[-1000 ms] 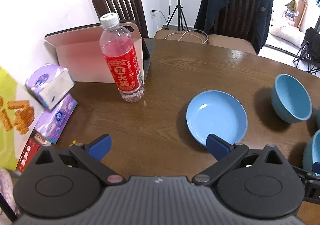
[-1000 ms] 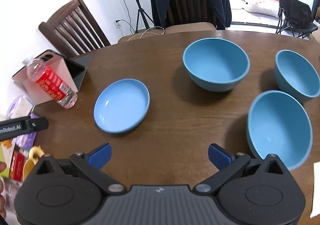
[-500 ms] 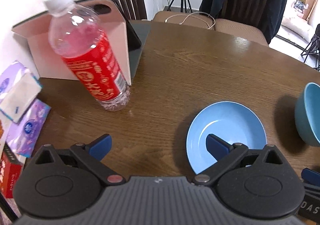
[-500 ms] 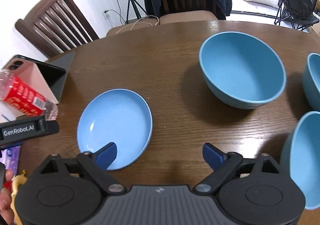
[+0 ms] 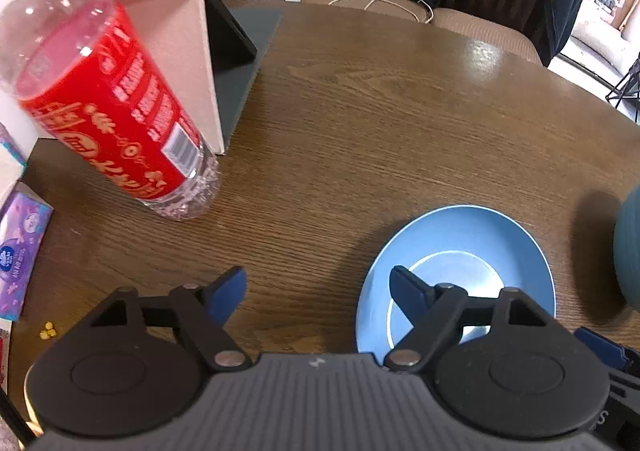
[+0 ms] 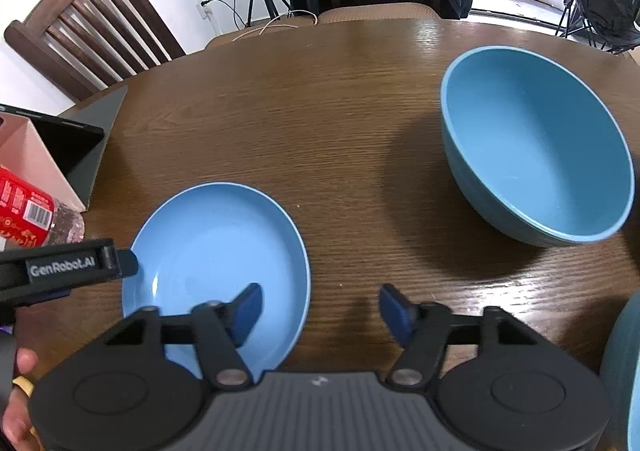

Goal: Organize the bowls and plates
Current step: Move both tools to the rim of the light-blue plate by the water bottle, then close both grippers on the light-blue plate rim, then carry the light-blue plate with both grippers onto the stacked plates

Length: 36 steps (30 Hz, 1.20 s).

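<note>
Blue and shallow, the plate (image 5: 456, 251) lies flat on the brown wooden table (image 5: 360, 111), toward the near edge, and both tools straddle opposite sides of its rim. In the left wrist view the left gripper (image 5: 318, 289) has one blue fingertip over the plate's inner floor and the other over bare wood outside the rim; its jaws have just been closing but stand well apart, the rim between them and no pad visibly pressing on it. In the right wrist view the right gripper (image 6: 320, 309) mirrors this: one fingertip sits over the plate's inside, the other over the table beyond the rim. Its jaws have also just been closing, about half open, with the rim between them and no clear contact.

A large blue bowl (image 6: 536, 155) stands upright, well apart from the plate, with the edge of a second bowl (image 6: 624, 371) at the frame's border. On the plate's other side a clear bottle with a red label (image 5: 112, 107) stands on the table, just in front of a folded pink stand (image 5: 176, 31) and a dark case. Purple tissue packs (image 5: 16, 255) lie near the table's edge. Wooden chairs (image 6: 92, 31), one draped with a dark jacket, and a tripod stand behind.
</note>
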Each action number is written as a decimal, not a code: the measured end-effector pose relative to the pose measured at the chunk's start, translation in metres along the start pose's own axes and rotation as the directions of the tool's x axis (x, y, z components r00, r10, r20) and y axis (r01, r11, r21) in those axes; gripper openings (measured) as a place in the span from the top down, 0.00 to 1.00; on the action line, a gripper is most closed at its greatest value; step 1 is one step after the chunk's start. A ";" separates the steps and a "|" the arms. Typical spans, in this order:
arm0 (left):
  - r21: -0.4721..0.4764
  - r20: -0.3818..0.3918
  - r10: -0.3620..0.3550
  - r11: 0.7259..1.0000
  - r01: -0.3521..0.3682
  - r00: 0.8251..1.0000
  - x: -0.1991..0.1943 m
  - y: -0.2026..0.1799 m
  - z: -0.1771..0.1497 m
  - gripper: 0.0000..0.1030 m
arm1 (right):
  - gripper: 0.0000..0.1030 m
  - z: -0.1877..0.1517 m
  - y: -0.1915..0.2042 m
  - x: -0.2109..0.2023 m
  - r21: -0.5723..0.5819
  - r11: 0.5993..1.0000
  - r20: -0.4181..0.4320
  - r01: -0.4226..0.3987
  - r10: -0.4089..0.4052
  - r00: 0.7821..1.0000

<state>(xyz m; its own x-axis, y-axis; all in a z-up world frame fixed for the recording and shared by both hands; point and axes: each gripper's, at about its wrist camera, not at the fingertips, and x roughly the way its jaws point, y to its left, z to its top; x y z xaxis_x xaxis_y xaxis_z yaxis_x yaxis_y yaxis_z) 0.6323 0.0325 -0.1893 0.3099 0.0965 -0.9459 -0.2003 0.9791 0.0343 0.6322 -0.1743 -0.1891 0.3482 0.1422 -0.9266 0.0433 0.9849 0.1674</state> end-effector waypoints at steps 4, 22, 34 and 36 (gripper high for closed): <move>0.002 -0.013 -0.013 1.000 0.013 1.000 0.007 -0.002 0.000 0.32 | 0.56 0.000 -0.001 0.007 0.002 1.000 -0.008 -0.012 0.012 1.000; 0.055 -0.023 -0.115 0.992 0.117 0.993 0.010 -0.009 -0.008 0.90 | 0.93 -0.008 -0.007 0.021 0.028 0.995 -0.012 -0.101 0.101 0.995; 0.074 0.018 -0.109 0.991 0.108 0.994 -0.012 -0.012 -0.013 0.90 | 0.93 -0.013 -0.010 -0.001 0.013 0.994 0.015 -0.105 0.105 0.994; 0.074 0.023 -0.113 0.991 0.111 0.993 -0.016 -0.012 -0.015 0.90 | 0.93 -0.014 -0.012 -0.006 0.015 0.994 0.022 -0.107 0.106 0.994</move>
<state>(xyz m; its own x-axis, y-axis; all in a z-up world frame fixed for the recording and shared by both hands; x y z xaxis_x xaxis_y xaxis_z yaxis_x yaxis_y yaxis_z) 0.6161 0.0162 -0.1794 0.3522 -0.0108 -0.9359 -0.0953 0.9943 -0.0473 0.6166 -0.1852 -0.1904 0.3710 0.2440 -0.8960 0.0201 0.9625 0.2705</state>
